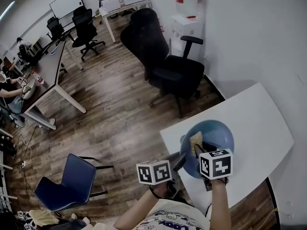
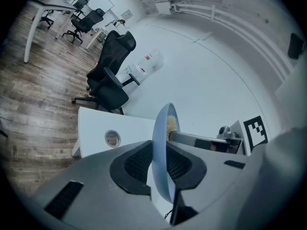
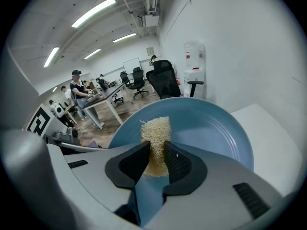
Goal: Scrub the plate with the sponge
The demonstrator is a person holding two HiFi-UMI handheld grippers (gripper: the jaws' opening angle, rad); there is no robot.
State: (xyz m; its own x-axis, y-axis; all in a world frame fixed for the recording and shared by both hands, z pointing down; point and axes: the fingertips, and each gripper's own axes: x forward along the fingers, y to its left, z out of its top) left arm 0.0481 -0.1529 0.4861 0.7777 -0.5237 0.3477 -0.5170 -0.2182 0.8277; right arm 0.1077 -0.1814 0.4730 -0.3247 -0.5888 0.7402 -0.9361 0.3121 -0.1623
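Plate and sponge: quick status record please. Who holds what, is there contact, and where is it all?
plate: blue, lifted over the table edge
left gripper: shut on the plate rim
right gripper: shut on the sponge
sponge: pale, fibrous, against the plate's inner face
table: white, under the plate

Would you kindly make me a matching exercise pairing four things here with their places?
Things:
1 plate
2 sponge
3 black chair
4 blue chair

Places:
A clamped between the right gripper's jaws
B on the floor by the water dispenser
C rim clamped between the left gripper's jaws
D on the floor, lower left in the head view

Pairs: 1-C; 2-A; 3-B; 4-D
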